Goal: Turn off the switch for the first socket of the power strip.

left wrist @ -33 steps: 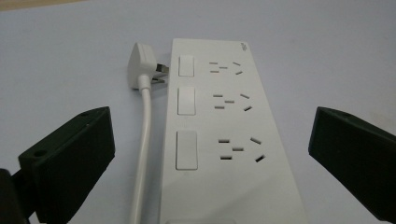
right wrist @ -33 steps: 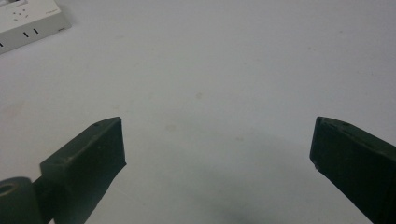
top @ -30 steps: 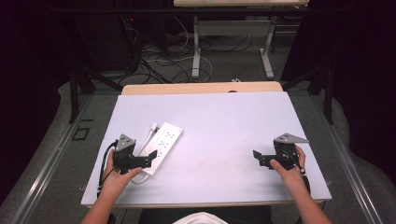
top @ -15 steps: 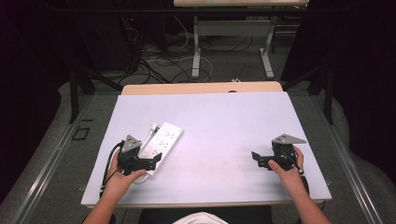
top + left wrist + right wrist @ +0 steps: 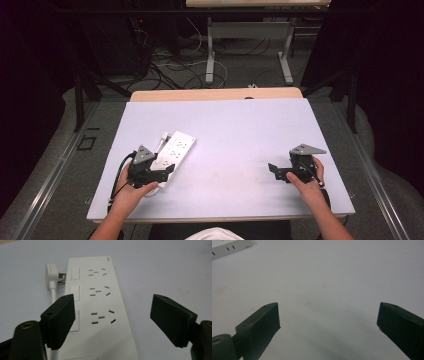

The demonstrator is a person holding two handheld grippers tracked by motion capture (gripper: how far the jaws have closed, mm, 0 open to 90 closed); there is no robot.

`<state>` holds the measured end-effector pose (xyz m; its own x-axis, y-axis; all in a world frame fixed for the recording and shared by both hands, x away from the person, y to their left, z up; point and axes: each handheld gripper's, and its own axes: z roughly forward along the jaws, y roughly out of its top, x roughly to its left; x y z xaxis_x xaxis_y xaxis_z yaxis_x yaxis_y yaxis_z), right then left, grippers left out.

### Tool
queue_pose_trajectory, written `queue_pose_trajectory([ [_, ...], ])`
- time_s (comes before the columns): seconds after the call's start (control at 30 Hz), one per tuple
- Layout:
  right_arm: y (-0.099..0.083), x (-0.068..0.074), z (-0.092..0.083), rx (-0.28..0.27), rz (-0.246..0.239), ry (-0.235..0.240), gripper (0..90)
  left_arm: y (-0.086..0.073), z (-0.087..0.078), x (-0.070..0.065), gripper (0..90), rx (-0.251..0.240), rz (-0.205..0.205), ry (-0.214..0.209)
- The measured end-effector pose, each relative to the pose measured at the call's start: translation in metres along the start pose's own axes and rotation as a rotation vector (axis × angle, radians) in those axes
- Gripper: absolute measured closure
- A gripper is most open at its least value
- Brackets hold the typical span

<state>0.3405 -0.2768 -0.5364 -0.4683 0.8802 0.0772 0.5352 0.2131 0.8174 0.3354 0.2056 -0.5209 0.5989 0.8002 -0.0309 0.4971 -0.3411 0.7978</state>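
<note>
Edging forward over the near end of the white power strip (image 5: 100, 307), left gripper (image 5: 112, 317) spread wide, strip's long axis running straight ahead between the jaws. Resting well apart on the bare table (image 5: 240, 130), right gripper (image 5: 328, 322) also gaping, empty.

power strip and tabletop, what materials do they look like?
Power strip: looks like white moulded plastic, smooth with a slight sheen; crisp socket slots and flush switch panels. Its plug appears the same plastic, with metal pins. Table: pale matte sheet, probably laminate or a mat; faint stains show in the right gripper view, no grain.
</note>
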Motion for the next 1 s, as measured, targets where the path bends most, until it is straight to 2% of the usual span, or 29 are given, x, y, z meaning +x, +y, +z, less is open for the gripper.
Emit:
queue_pose_trajectory([
  [0.1,0.0,0.0,0.0,0.0,0.0,-0.001,4.2,0.001,-0.001,-0.001,30.2,0.003,0.006,-0.004],
  [0.27,0.0,0.001,0.0,0.002,0.0,0.001,4.3,0.003,-0.003,-0.003,36.3,0.003,0.0,-0.001],
  [0.33,0.0,0.001,0.0,0.006,0.004,0.0,4.4,0.005,-0.004,-0.003,38.2,0.021,0.011,0.0],
  [0.47,0.0,0.001,0.001,0.006,-0.001,0.002,4.6,0.008,-0.006,-0.003,42.8,0.024,0.019,0.014],
  [0.57,0.0,0.003,0.002,0.006,0.002,0.002,4.7,0.012,-0.009,-0.002,46.5,0.038,0.011,0.006],
  [0.63,-0.001,0.003,0.002,0.008,0.002,-0.001,4.8,0.015,-0.012,-0.002,49.4,0.054,0.002,0.019],
  [0.83,-0.001,0.003,0.002,0.009,0.001,0.002,5.0,0.023,-0.015,-0.002,52.2,0.058,-0.041,0.03],
  [0.87,-0.001,0.003,0.002,0.009,0.002,0.003,5.0,0.024,-0.016,-0.001,52.6,0.074,-0.036,0.024],
  [1.0,-0.001,0.003,0.002,0.009,0.002,0.003,5.1,0.028,-0.016,0.0,53.9,0.08,-0.041,0.019],
])
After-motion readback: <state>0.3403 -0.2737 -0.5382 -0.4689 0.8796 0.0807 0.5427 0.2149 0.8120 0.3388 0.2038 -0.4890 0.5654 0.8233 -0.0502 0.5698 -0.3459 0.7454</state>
